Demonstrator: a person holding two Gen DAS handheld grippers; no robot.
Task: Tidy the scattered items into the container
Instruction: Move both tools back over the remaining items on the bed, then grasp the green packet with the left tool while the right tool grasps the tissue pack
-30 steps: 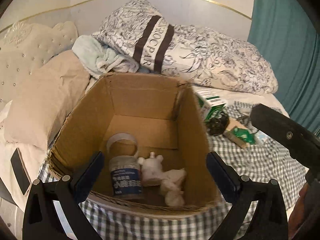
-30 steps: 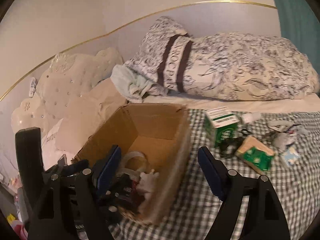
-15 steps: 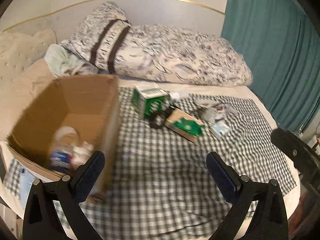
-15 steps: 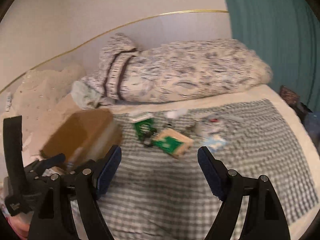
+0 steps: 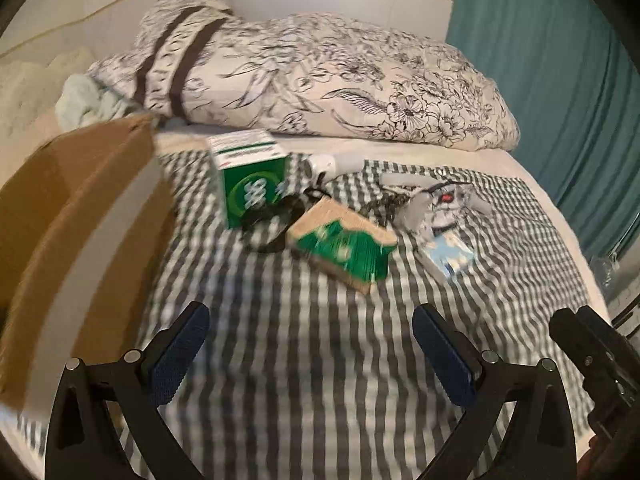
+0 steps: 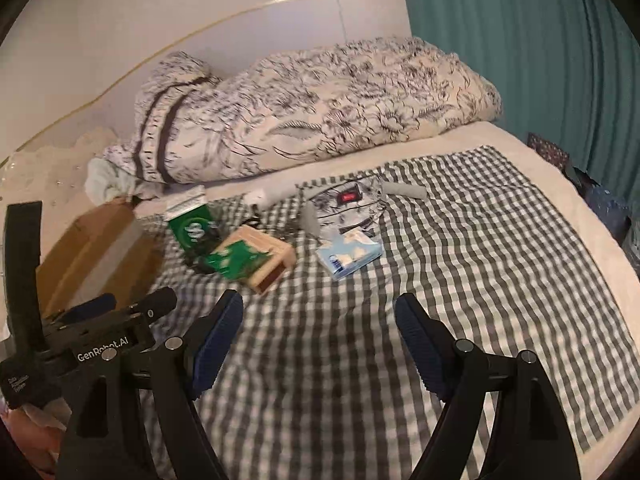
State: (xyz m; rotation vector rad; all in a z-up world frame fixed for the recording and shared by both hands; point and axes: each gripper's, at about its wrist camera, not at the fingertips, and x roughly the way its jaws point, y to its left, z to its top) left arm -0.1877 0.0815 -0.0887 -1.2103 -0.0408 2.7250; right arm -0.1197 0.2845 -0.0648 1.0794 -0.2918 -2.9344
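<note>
In your left wrist view, your left gripper (image 5: 310, 354) hangs spread and empty at bottom centre, the cardboard box (image 5: 76, 232) at left, the green carton (image 5: 252, 178) above centre. In your right wrist view, your right gripper (image 6: 319, 346) gapes empty too; the tissue pack (image 6: 349, 255), mid-frame, looks light and squashy, so pinch its long sides.

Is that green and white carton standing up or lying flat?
Standing up. The green and white carton rests on the checked cloth with its white top facing upward, beside the flat-lying wooden box.
</note>
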